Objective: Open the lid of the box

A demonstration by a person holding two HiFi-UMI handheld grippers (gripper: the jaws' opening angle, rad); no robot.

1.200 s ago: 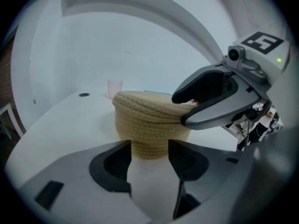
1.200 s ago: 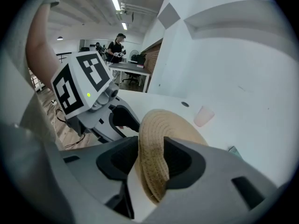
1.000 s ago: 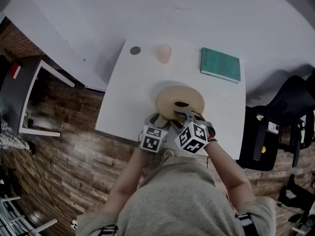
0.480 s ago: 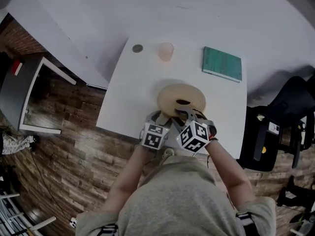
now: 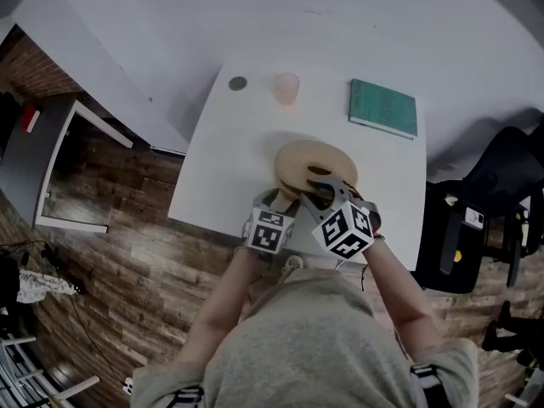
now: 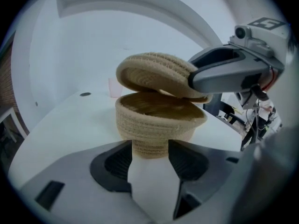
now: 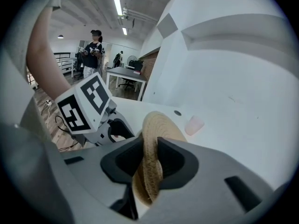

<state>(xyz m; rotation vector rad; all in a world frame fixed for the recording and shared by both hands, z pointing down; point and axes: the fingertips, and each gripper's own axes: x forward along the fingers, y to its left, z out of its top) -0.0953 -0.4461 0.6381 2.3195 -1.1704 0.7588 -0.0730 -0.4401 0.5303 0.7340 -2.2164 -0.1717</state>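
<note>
A round woven box [image 6: 159, 120] stands on the white table [image 5: 223, 164]. My left gripper [image 6: 150, 158] is shut on its narrow base, near the table's front edge [image 5: 283, 198]. The woven lid [image 6: 154, 73] hangs tilted just above the box's rim, with its near edge raised. My right gripper [image 7: 148, 160] is shut on that edge of the lid [image 7: 156, 134]; its jaws have just been closing with the lid between them. In the head view the lid [image 5: 316, 161] covers the box and the right gripper [image 5: 320, 187] reaches over it. One right finger [image 6: 224, 73] lies across the lid.
At the table's far side lie a green book [image 5: 382, 109], a pink cup [image 5: 286, 87] and a small dark disc [image 5: 237, 83]. A black chair [image 5: 484, 211] stands to the right. A person [image 7: 93, 50] stands far off in the room.
The right gripper has risen with the lid's near edge, so the lid has come off the box's rim. The left gripper has stayed put on the base.
</note>
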